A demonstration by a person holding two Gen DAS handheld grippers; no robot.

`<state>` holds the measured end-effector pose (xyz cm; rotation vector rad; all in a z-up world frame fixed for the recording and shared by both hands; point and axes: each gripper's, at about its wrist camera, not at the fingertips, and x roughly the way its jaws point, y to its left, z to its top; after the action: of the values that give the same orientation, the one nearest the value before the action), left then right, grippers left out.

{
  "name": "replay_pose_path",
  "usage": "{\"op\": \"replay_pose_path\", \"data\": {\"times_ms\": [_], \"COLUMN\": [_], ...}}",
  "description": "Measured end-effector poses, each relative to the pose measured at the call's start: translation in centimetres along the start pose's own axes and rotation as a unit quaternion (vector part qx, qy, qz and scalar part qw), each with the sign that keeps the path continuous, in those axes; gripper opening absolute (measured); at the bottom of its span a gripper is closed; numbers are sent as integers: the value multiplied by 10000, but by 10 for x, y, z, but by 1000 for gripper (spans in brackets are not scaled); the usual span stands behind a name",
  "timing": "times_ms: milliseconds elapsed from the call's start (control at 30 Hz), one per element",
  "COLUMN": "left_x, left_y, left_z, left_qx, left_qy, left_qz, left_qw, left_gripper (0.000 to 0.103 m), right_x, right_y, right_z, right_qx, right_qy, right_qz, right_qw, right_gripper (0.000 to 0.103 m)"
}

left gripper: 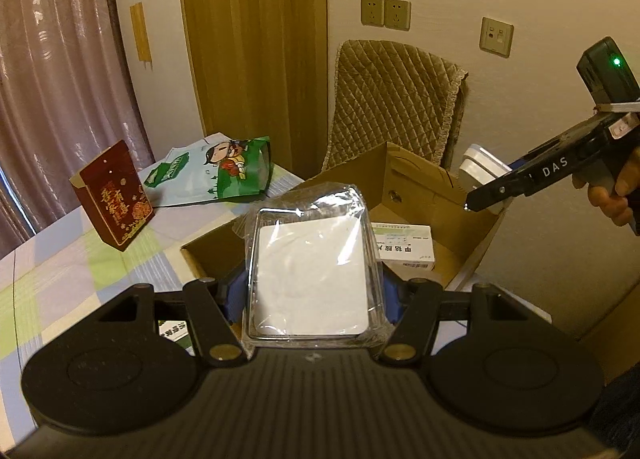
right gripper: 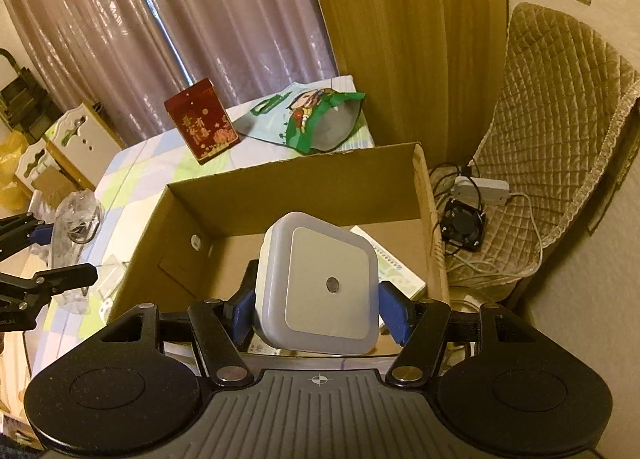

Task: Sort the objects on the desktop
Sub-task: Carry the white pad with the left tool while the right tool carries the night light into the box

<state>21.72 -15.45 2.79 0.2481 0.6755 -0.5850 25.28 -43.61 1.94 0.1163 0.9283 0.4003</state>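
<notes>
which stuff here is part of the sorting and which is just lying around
Part of the job:
- plastic-wrapped case, held in the left gripper
- white square night light, held in the right gripper
- cardboard box
- medicine box inside it
- red packet
- green snack bag

Lying about:
- quilted chair
- power strip
- curtain

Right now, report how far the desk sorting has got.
Done: a medicine box lies in the cardboard box. In hand: left gripper holds a wrapped clear case, right gripper a white night light. Left: red box and green bag.
</notes>
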Motion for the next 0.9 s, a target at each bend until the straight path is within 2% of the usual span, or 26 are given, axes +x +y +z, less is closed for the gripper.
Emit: {"op": "replay_pose_path", "data": {"times_ms": [600,900], "left_x": [37,59], "left_y": [-16,-15], "left_z": [9,15], "left_qx": [-233,-384], "left_qy": [264,459], "left_qz": [76,124], "left_qw": [9994,9981], "left_gripper": [60,60], "right_x": [26,58], "right_y": [-22,-17], "right_z": [29,39], "right_qx": [-571,-1416], "right_qy": [369,767], "right_qz": [301,335], "right_qw": [9972,9864], "right_gripper": [63,63]}}
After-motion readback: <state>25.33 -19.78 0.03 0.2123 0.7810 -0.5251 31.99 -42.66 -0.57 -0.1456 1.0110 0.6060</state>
